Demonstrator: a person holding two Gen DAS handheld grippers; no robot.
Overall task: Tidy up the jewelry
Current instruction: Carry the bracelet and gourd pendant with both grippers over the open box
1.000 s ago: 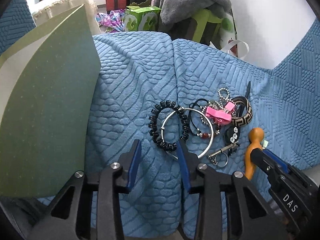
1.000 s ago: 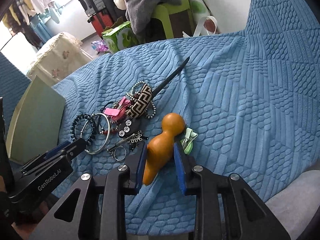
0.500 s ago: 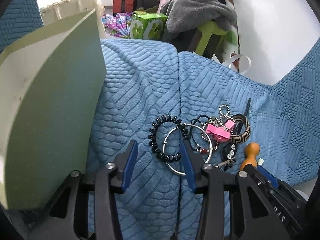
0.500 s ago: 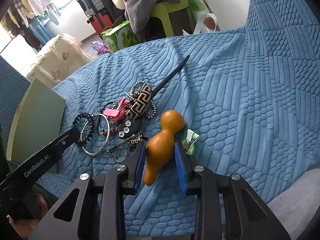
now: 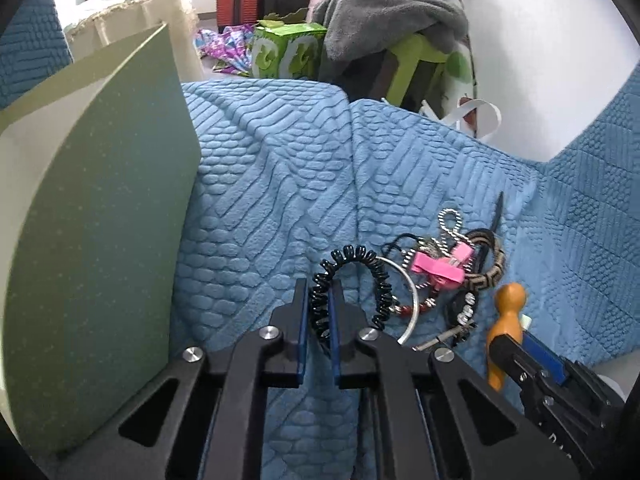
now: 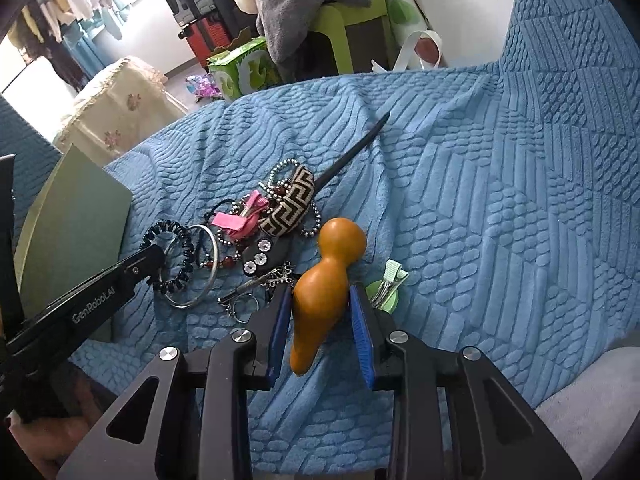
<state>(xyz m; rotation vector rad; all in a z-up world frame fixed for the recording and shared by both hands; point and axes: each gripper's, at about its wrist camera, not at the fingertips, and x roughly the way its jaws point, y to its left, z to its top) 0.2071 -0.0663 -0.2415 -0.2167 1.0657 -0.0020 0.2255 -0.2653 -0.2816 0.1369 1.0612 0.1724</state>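
jaws of the left gripper (image 5: 319, 314), wide apart a second ago with the black coil hair tie (image 5: 352, 280) lying ahead of them, have now closed on its near side, the rest of the loop sticking out beyond the tips over the silver bangle (image 5: 408, 300). that looks like the first pick made, with the green box lid (image 5: 100, 220) standing off to the left of the jaws.

from the right view, the right gripper (image 6: 320, 314) has not changed: its jaws stay clamped on the wooden gourd (image 6: 324, 280), lower end between the pads. the remaining pile, pink clip (image 6: 240, 218) and patterned band (image 6: 290, 204), lies ahead and left on the blue sofa cover (image 6: 500, 220).
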